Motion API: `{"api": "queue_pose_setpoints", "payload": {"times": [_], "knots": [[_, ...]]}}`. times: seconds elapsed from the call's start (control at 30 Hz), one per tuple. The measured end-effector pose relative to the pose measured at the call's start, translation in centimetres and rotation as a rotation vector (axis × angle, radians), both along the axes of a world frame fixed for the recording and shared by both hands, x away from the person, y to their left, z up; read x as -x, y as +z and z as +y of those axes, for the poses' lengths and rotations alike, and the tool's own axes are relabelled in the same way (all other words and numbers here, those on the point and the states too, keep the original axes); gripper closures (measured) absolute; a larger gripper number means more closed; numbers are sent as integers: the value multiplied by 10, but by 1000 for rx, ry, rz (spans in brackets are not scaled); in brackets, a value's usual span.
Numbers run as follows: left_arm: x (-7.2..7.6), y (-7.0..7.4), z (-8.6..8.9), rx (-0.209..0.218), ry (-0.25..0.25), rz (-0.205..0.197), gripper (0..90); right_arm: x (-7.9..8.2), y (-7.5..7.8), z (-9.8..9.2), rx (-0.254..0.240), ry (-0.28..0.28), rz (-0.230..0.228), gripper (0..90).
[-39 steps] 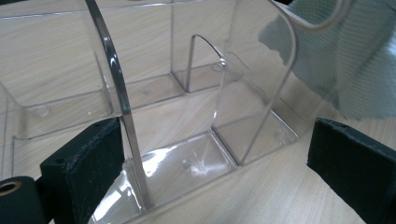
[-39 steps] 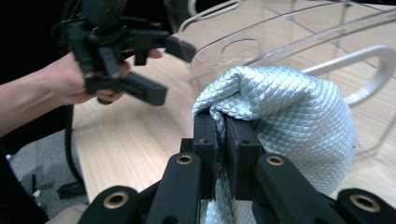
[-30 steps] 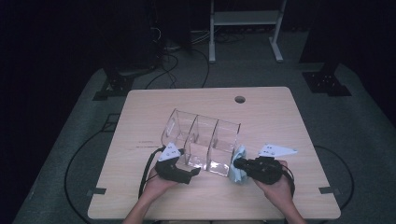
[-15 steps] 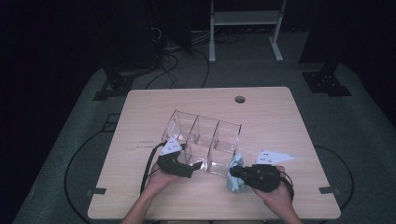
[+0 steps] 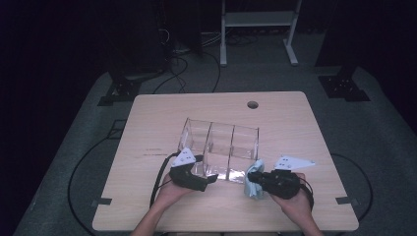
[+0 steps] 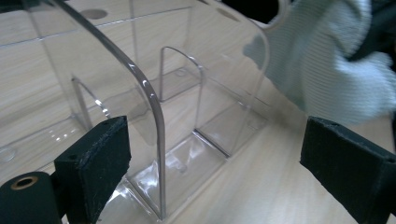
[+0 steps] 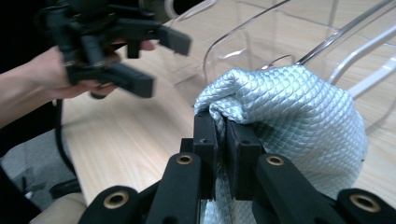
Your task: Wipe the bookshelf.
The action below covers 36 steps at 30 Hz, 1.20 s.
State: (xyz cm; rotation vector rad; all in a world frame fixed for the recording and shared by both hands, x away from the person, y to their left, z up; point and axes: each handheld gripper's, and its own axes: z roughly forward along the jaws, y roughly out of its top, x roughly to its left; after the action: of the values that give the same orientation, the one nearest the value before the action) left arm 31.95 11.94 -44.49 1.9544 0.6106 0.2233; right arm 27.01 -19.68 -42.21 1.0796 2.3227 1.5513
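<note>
Two grippers sit near the worktop's (image 5: 147, 118) front edge: the right gripper (image 5: 256, 180) clamps a pale blue cloth (image 5: 253, 178) beside the clear three-compartment organiser (image 5: 221, 147); the left gripper's (image 5: 209, 180) jaws, just narrowing, straddle its end wall unpressed.

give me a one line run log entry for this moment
left gripper: open, jaws just closing a little, astride clear organizer wall, not pressing | right gripper: shut on cloth | cloth beside organizer's near right corner

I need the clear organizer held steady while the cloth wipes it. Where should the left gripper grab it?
Grip the near end wall of the clear organizer, coming from the person's side. Its thin upright edge already stands between the left gripper's open jaws, which have just been closing, and it's clear of the cloth.
</note>
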Motion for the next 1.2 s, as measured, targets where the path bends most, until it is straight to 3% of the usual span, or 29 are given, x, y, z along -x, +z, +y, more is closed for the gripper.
{"api": "queue_pose_setpoints", "payload": {"times": [0.3,0.57,0.73,0.9,1.2], "knots": [[9,1,-17,-6,-64,0,82,-7,-2,-28,-24,-79,9,830],[13,7,-12,-15,-81,-2,95,-7,-1,-27,-20,-77,4,830],[15,21,-3,-20,-68,-39,92,-8,-1,-27,-20,-77,4,830],[12,34,17,11,-26,-60,84,-8,-2,-27,-17,-81,4,829],[14,51,35,37,-10,-106,83,-10,-3,-29,-17,-86,9,829]]}}
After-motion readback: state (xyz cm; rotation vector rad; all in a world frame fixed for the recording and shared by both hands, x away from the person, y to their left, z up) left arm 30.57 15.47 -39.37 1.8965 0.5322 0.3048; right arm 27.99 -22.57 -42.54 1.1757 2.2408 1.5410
